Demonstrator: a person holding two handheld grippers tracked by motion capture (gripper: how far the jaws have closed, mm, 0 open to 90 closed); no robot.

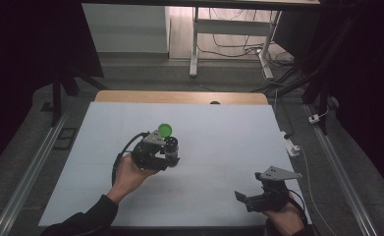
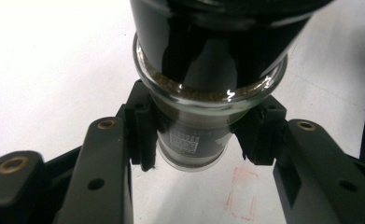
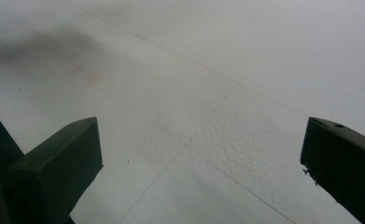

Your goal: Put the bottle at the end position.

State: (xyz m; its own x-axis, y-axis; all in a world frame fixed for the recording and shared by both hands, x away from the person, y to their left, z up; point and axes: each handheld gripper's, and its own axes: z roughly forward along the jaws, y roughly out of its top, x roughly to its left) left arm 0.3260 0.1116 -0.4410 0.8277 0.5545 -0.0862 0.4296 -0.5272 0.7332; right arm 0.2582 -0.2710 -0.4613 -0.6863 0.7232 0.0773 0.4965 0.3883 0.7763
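Observation:
A glass jar (image 2: 208,88) with a dark upper part, brown grains at its shoulder and a small label is clamped by its narrow body between the black jaws of my left gripper (image 2: 196,140). In the high view the left gripper (image 1: 171,151) holds this jar (image 1: 171,144) over the middle of the white table (image 1: 219,132). A round green lid (image 1: 165,129) shows just behind it. Near the table's front right edge my right gripper (image 1: 247,186) is open. Its jaws stand wide apart over bare table, as the right gripper view shows (image 3: 201,135).
A faint red rectangle (image 2: 242,196) is drawn on the white surface under the jar. A wooden strip (image 1: 179,97) borders the table's far edge. A small white object with a cable (image 1: 291,146) lies off the right edge. Dark stands and cables stand beyond.

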